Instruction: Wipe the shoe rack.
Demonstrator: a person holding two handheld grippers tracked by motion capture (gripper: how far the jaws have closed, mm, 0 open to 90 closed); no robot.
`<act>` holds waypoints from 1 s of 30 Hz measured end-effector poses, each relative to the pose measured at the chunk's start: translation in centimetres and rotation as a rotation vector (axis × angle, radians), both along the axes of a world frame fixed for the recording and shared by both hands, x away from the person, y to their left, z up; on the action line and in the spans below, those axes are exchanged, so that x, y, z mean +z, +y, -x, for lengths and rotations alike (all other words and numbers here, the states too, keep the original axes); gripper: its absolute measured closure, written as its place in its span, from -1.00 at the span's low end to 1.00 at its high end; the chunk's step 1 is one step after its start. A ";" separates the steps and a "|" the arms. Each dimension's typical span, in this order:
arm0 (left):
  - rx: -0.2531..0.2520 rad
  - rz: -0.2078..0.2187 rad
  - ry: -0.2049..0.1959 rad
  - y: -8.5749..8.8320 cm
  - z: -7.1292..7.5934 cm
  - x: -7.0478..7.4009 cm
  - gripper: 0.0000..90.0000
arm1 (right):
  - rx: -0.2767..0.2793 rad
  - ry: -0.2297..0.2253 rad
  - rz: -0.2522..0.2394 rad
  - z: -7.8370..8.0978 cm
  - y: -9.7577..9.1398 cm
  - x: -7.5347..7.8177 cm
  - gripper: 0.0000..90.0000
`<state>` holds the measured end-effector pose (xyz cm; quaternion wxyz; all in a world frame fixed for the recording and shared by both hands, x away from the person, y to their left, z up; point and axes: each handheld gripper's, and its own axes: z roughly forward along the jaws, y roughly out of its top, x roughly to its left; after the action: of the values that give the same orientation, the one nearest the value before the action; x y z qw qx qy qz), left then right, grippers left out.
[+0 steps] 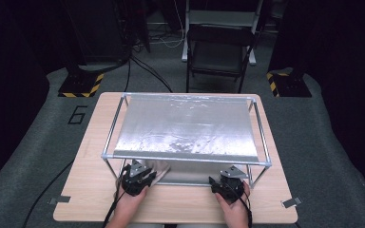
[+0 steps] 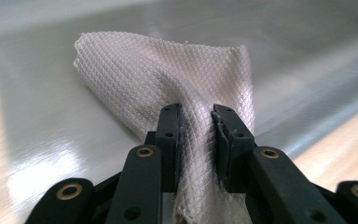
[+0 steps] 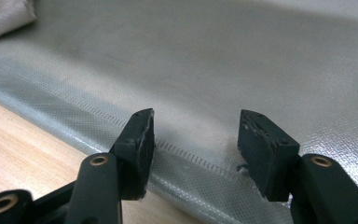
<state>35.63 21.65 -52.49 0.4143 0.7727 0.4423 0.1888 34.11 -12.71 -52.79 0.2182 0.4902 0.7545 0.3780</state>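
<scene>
A white cloth with a diamond weave is pinched at one corner between the pads of my left gripper, which is shut on it. The rest of the cloth lies bunched on a silvery mat. In the high view the left gripper and the cloth sit under the front rail of a metal tube frame. My right gripper stands open over the mat's stitched front edge, with nothing between its jaws. The cloth lies far off at the upper left of the right gripper view. The right gripper is at the frame's front right.
The frame carries a shiny silver sheet as a roof over the mat, on a light wooden table. Its legs stand near both grippers. Beyond the table are a folding chair and two stand bases with yellow-black stripes.
</scene>
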 end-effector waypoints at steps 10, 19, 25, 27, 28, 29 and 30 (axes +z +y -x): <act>-0.055 -0.025 -0.005 -2.3 -0.1 0.0 0.62 | -0.003 0.003 -0.012 -0.1 0.0 0.0 0.02; 0.023 0.008 0.052 -1.1 0.6 0.0 0.59 | 0.021 0.008 -0.020 -0.1 0.0 -0.1 -0.03; 0.022 0.001 0.037 -1.0 -0.1 0.0 0.61 | 0.019 0.005 -0.026 -0.1 0.0 -0.1 -0.04; 0.002 0.053 0.047 -2.2 0.0 -0.2 0.61 | 0.019 0.004 -0.025 -0.1 0.0 -0.1 -0.04; 0.002 0.053 0.047 -2.2 0.0 -0.2 0.61 | 0.019 0.004 -0.025 -0.1 0.0 -0.1 -0.04; -0.019 0.055 0.065 -3.4 0.4 -0.2 0.61 | 0.029 0.011 -0.023 -0.2 0.0 -0.1 -0.04; -0.019 0.055 0.065 -3.4 0.4 -0.2 0.61 | 0.029 0.011 -0.023 -0.2 0.0 -0.1 -0.04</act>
<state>35.26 18.26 -52.68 0.4227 0.7708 0.4534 0.1473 34.27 -12.69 -52.86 0.2030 0.4837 0.7584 0.3869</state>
